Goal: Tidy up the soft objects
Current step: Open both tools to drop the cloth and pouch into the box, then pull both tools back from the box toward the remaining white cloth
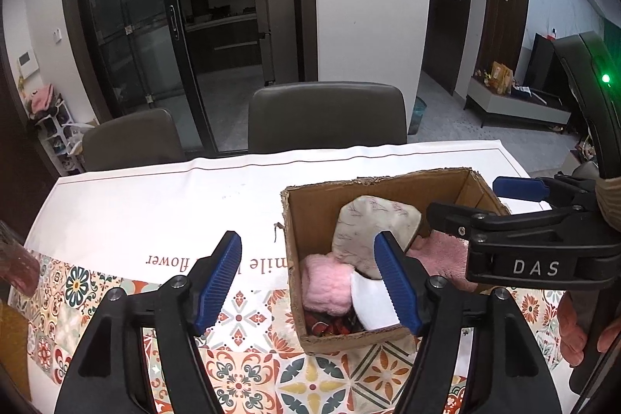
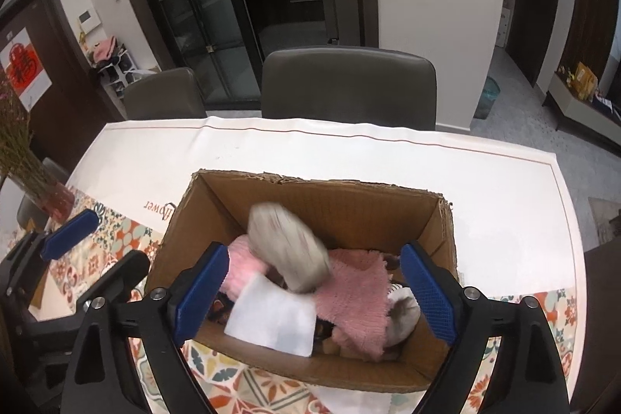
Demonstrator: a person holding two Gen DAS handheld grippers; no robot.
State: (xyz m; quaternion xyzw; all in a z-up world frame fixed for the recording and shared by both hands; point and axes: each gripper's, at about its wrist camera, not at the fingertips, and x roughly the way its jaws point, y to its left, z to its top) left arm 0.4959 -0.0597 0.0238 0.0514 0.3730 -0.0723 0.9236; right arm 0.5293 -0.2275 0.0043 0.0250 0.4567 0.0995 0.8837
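Both my grippers, left gripper [image 1: 310, 282] and right gripper [image 2: 314, 291], gape empty; blurred grey plush [image 2: 289, 247], twelve o'clock, may tumble over the cardboard box [image 2: 349, 212] rim.

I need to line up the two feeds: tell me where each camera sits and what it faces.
Left wrist: on the left hand-held gripper, open, left of the cardboard box, facing the chairs; the right hand-held gripper and fingers show.
Right wrist: on the right hand-held gripper, open above the box, looking in.
Shared: box, grey plush, white cloth.
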